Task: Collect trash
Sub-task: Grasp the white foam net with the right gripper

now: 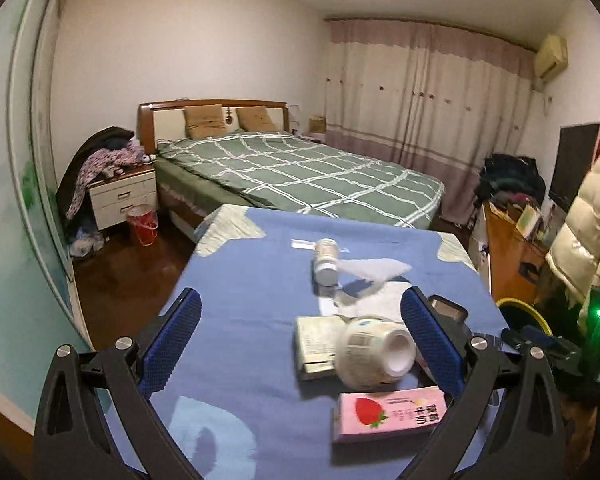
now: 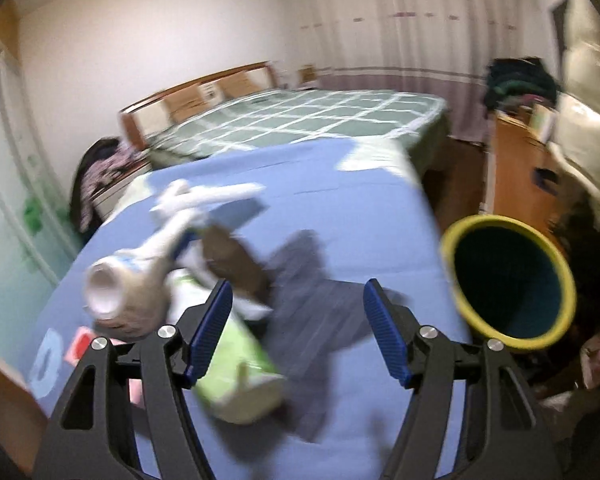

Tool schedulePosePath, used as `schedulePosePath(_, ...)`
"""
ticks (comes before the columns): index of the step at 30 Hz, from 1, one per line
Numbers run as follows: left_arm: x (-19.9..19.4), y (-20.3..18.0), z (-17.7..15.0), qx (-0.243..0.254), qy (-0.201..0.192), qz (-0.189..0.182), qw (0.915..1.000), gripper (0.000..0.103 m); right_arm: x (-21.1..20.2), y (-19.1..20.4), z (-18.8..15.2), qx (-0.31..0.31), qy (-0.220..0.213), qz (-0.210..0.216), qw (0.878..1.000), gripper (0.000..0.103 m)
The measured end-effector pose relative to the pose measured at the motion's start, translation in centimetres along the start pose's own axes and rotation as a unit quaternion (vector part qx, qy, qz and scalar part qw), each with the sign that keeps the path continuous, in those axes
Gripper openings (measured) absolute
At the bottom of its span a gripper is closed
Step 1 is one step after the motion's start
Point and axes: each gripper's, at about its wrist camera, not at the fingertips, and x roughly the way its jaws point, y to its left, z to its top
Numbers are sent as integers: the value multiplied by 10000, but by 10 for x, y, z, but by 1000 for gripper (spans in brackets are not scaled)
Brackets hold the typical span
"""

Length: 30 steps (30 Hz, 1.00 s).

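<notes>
- Left gripper (image 1: 300, 320): your jaws stand wide apart with nothing pressed between the pads, above the blue tablecloth (image 1: 244, 280).
- Between your left fingers, toward the right one: a white paper cup (image 1: 374, 354) on its side, touching a small book (image 1: 315, 346) just left of it.
- Nearer you than the cup: a pink strawberry milk carton (image 1: 388, 414), lying flat.
- Beyond the left fingertips: a small white bottle (image 1: 326, 261) beside crumpled white paper (image 1: 374, 274).
- Right gripper (image 2: 298, 328): jaws partly open and empty, over bare cloth.
- Only your right view shows: a green packet (image 2: 240, 376) under the left finger, and the mouth of the yellow-rimmed bin (image 2: 508, 280), right of the right finger and off the table edge.
- Only your left view shows sharply: the bed (image 1: 300, 168) and red bucket (image 1: 142, 224) far ahead; the right view is blurred.
</notes>
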Motion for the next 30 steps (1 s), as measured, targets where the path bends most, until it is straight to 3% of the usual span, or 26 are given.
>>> schedulePosePath(4, 0, 10, -2, -9, -13, 3, 10000, 98, 17, 40, 16, -199, 139, 520, 9984, 64)
schedulePosePath(13, 10, -2, -4, 15, 22, 87, 10000, 98, 86, 94, 71, -424, 516, 595, 9960, 55)
schedulePosePath(19, 24, -2, -10, -20, 185, 69, 9998, 98, 131, 131, 95, -818, 829, 489, 9920, 55)
schedulePosePath(25, 33, 2, -13, -71, 249, 46, 9997, 98, 167, 172, 92, -1690, 979, 80, 9807, 60)
schedulePosePath(30, 38, 7, -16, -147, 293, 46, 9995, 98, 197, 177, 91, -2053, 1276, -263, 9700, 60)
